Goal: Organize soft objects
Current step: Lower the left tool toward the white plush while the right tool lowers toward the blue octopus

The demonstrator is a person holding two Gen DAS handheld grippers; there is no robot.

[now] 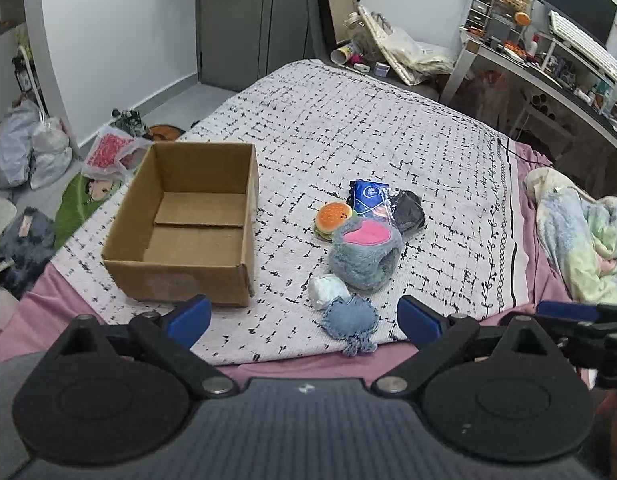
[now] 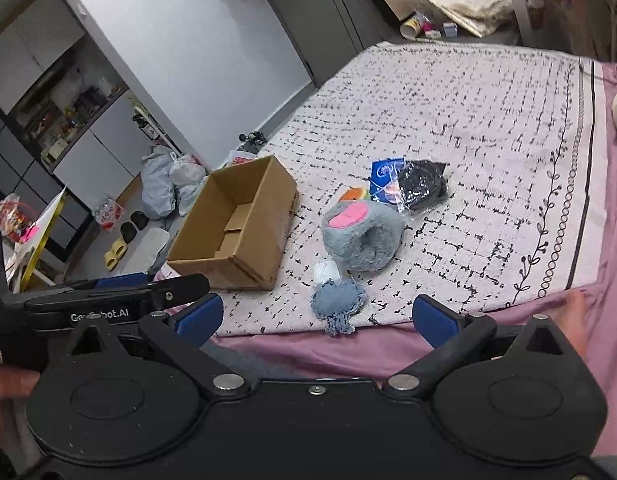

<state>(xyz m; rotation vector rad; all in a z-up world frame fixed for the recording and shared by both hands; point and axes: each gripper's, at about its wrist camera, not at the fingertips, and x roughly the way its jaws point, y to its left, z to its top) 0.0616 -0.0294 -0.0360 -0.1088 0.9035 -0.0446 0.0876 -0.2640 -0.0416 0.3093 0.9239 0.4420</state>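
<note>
An empty open cardboard box (image 1: 188, 232) (image 2: 236, 224) sits on the bed's white patterned blanket (image 1: 388, 128). To its right lies a cluster: a grey fluffy slipper with pink sole (image 1: 366, 254) (image 2: 362, 236), a burger plush (image 1: 333, 218), a blue packet (image 1: 368, 196) (image 2: 384, 178), a black bagged item (image 1: 408, 210) (image 2: 422, 186), a white wad (image 1: 328, 290) (image 2: 326, 272) and a blue denim piece (image 1: 352, 322) (image 2: 338, 300). My left gripper (image 1: 304, 320) is open and empty, just short of the denim piece. My right gripper (image 2: 318, 320) is open and empty, also near it.
A crumpled pastel blanket (image 1: 580, 232) lies at the bed's right. A cluttered desk (image 1: 548, 56) stands beyond. Bags (image 1: 32, 144) and slippers (image 2: 116, 254) lie on the floor left of the bed. The other gripper shows at each view's edge (image 1: 580, 320) (image 2: 108, 300).
</note>
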